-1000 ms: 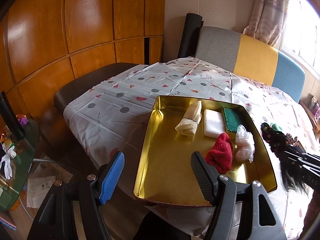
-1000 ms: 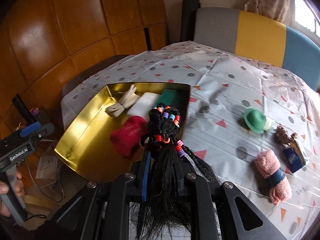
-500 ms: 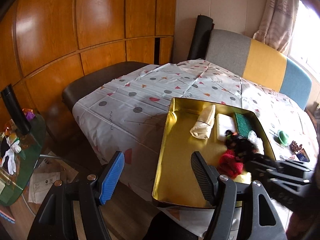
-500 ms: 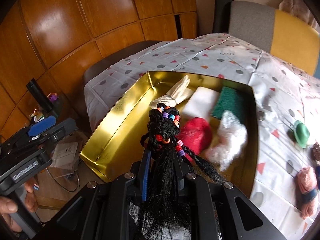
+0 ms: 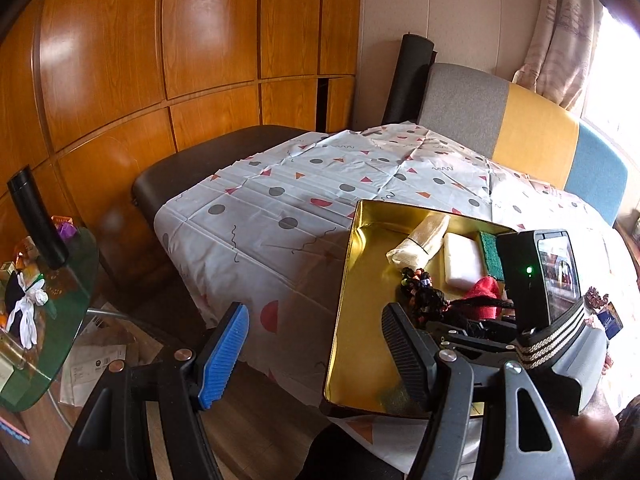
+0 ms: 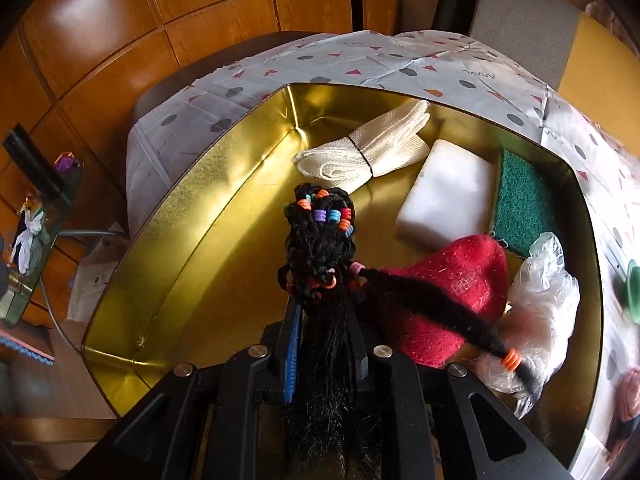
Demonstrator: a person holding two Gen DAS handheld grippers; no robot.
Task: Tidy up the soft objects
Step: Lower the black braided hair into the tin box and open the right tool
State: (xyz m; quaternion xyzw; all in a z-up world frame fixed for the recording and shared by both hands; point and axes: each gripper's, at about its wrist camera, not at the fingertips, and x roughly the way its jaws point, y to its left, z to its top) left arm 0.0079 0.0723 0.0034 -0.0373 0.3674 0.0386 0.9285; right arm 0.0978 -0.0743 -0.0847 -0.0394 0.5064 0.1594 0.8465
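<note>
My right gripper (image 6: 324,344) has come in over the gold tray (image 6: 168,208) and dropped low into it, jaws pinched tight on the black hairpiece (image 6: 320,248), the one with coloured beads. The beaded knot hangs above the bare tray floor, near the rolled cloth (image 6: 368,152), and one braid trails off across the red hat (image 6: 452,288) toward the plastic bag (image 6: 548,288). A second ago this gripper was out over the tablecloth (image 6: 360,56), just past the tray's rim, with the tray small and off to the left of my view; now the tray fills the picture, so I judge the carry nearly done and the release the next thing

The white block (image 6: 444,204) and green sponge (image 6: 524,204) lie at the tray's far side where they lay before

My left gripper (image 5: 316,352) hovers spread and empty off the tray's near corner, much as before. In its view the tray (image 5: 348,280) has slid rightward somewhat, and the right gripper (image 5: 436,320) now sits inside it, where a second ago it showed only at the right edge
</note>
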